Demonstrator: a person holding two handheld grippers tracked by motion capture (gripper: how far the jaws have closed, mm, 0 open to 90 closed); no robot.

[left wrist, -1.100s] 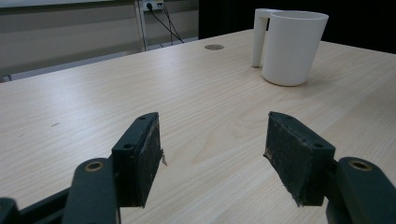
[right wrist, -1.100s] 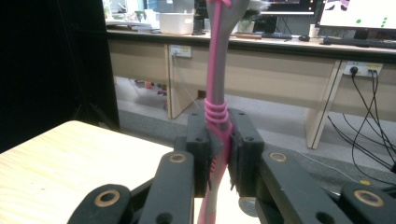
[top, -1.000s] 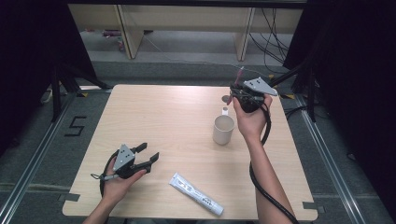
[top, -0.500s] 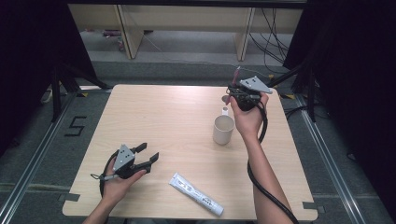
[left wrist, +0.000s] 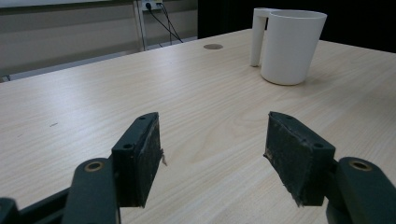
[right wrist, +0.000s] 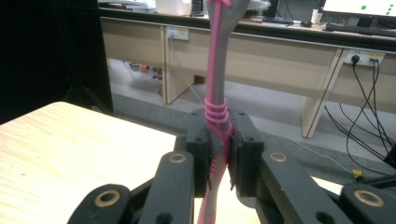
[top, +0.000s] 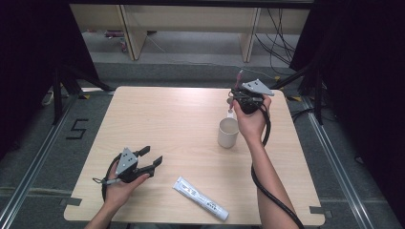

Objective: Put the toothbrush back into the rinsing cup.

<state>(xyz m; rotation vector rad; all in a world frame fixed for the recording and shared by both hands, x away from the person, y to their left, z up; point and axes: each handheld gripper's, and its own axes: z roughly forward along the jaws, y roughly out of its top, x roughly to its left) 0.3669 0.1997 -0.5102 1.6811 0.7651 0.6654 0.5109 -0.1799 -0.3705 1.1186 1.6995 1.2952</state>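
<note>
Right gripper (right wrist: pixel 219 149) pinches toothbrush (right wrist: pixel 217 70) mid-handle, upright above mug (top: pixel 228 132). Brush light, stiff, slick plastic; keep your grip on ribbed section. Left gripper (left wrist: pixel 212 154) spread, resting on table (top: pixel 172 119).

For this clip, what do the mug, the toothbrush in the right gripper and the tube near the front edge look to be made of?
Mug: probably matte white plastic; even, dull surface without glaze shine, though ceramic is possible.
Toothbrush: grey hard plastic with pink rubbery ribs, clamped in the right gripper.
Tube: likely soft plastic or laminate; white, flattened, printed, slightly glossy.
Table: pale wood-grain laminate or veneer, matte.
</note>
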